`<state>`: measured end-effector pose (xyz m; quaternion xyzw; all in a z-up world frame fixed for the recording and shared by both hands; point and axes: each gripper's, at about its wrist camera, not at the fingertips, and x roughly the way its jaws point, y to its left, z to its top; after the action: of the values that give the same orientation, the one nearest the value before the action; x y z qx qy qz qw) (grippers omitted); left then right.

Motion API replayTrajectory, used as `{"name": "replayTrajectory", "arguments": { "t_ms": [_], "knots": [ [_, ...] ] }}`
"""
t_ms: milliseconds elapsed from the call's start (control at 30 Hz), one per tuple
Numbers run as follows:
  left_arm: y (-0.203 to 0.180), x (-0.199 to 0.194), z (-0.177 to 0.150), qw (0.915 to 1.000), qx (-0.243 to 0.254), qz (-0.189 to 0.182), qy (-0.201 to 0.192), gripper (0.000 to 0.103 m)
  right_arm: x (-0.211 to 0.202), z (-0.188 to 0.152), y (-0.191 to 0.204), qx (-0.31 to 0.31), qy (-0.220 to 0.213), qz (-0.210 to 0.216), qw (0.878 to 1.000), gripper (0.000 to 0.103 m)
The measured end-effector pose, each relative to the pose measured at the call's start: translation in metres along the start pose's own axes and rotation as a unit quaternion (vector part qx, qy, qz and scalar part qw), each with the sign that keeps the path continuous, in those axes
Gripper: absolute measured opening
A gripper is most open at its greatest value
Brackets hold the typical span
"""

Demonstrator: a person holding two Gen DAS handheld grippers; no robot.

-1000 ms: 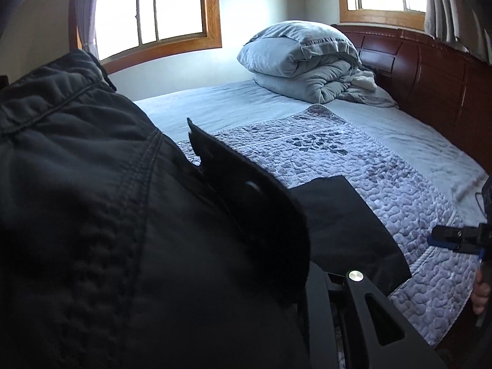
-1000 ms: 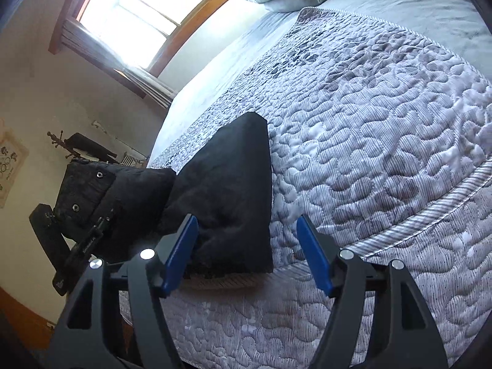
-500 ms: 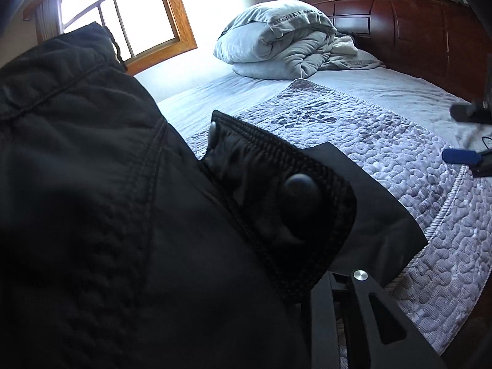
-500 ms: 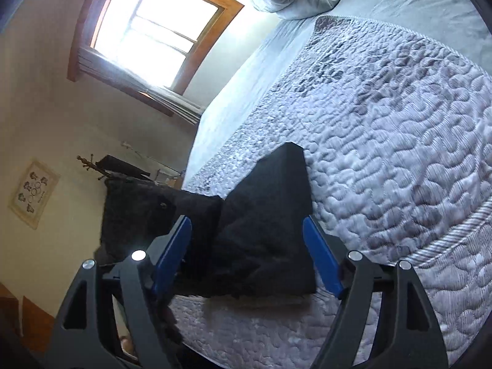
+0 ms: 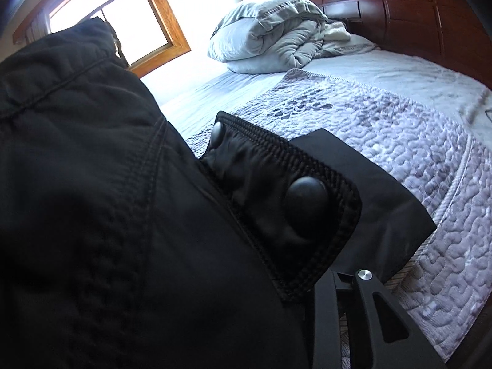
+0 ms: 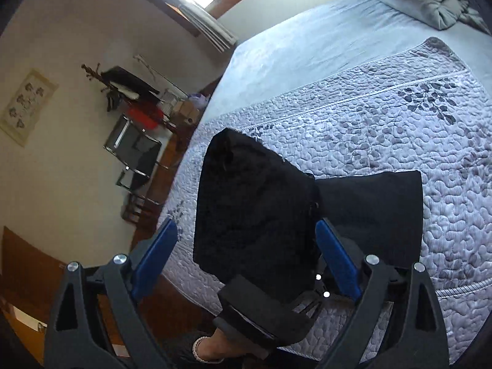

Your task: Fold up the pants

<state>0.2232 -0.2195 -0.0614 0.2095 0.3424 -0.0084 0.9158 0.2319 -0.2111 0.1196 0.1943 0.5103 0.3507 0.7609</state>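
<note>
The right tongs stand wide apart, empty, with the bunched waist end of the black pants hanging between the blue fingers. The left tongs appear clamped on that waist end, though cloth hides the tips. From there the pants run toward 2 o'clock, one leg flat on the quilt near the foot of the bed. To fold well, I would close the right tongs on the waistband's free corner, level with the left, before carrying it over.
</note>
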Motion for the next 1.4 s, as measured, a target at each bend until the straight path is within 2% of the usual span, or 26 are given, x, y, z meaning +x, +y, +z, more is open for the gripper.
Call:
{"name": "replayTrajectory", "arguments": {
  "t_ms": [100, 200, 367, 500, 633, 667, 733, 833, 933, 1067, 1167, 1233, 1300, 1400],
  "knots": [
    [-0.014, 0.003, -0.003, 0.9992, 0.036, 0.014, 0.008, 0.037, 0.015, -0.003, 0.011, -0.006, 0.016, -0.029, 0.999, 0.091],
    [-0.025, 0.006, -0.008, 0.9974, 0.067, 0.025, 0.012, 0.040, 0.026, -0.006, 0.001, 0.011, 0.027, -0.063, 0.998, 0.091],
    [-0.043, 0.007, -0.019, 0.9910, 0.122, 0.053, 0.016, 0.044, 0.040, -0.009, -0.032, 0.074, 0.048, -0.063, 0.994, 0.091],
    [-0.056, 0.008, -0.026, 0.9804, 0.179, 0.081, 0.020, 0.044, 0.050, -0.012, -0.059, 0.135, 0.062, -0.041, 0.988, 0.091],
    [-0.062, 0.003, -0.030, 0.9745, 0.206, 0.086, 0.022, 0.044, 0.053, -0.012, -0.069, 0.138, 0.051, -0.046, 0.988, 0.090],
    [-0.061, 0.000, -0.031, 0.9742, 0.209, 0.082, 0.021, 0.045, 0.053, -0.011, -0.069, 0.127, 0.047, -0.053, 0.989, 0.076],
    [-0.058, -0.007, -0.033, 0.9757, 0.208, 0.069, 0.018, 0.050, 0.051, -0.011, -0.074, 0.117, 0.046, -0.083, 0.989, 0.057],
    [-0.051, -0.022, -0.038, 0.9765, 0.208, 0.058, 0.009, 0.057, 0.047, -0.011, -0.088, 0.120, 0.045, -0.066, 0.990, 0.026],
    [-0.043, -0.040, -0.046, 0.9770, 0.208, 0.047, 0.001, 0.058, 0.043, -0.012, -0.100, 0.118, 0.039, -0.052, 0.991, 0.021],
    [-0.027, -0.065, -0.055, 0.9789, 0.200, 0.036, -0.021, 0.058, 0.038, -0.015, -0.119, 0.132, 0.037, -0.022, 0.990, 0.020],
    [-0.007, -0.087, -0.057, 0.9850, 0.170, 0.002, -0.028, 0.058, 0.034, -0.017, -0.127, 0.134, 0.034, -0.009, 0.990, 0.019],
    [0.013, -0.104, -0.060, 0.9908, 0.123, -0.045, -0.034, 0.059, 0.031, -0.016, -0.134, 0.138, 0.031, 0.001, 0.990, 0.019],
    [0.038, -0.118, -0.064, 0.9929, 0.065, -0.092, -0.037, 0.061, 0.027, -0.016, -0.138, 0.145, 0.029, 0.019, 0.989, 0.018],
    [0.078, -0.124, -0.062, 0.9880, -0.030, -0.144, -0.046, 0.062, 0.020, -0.014, -0.142, 0.145, 0.023, 0.035, 0.989, 0.018]
  ]
}}
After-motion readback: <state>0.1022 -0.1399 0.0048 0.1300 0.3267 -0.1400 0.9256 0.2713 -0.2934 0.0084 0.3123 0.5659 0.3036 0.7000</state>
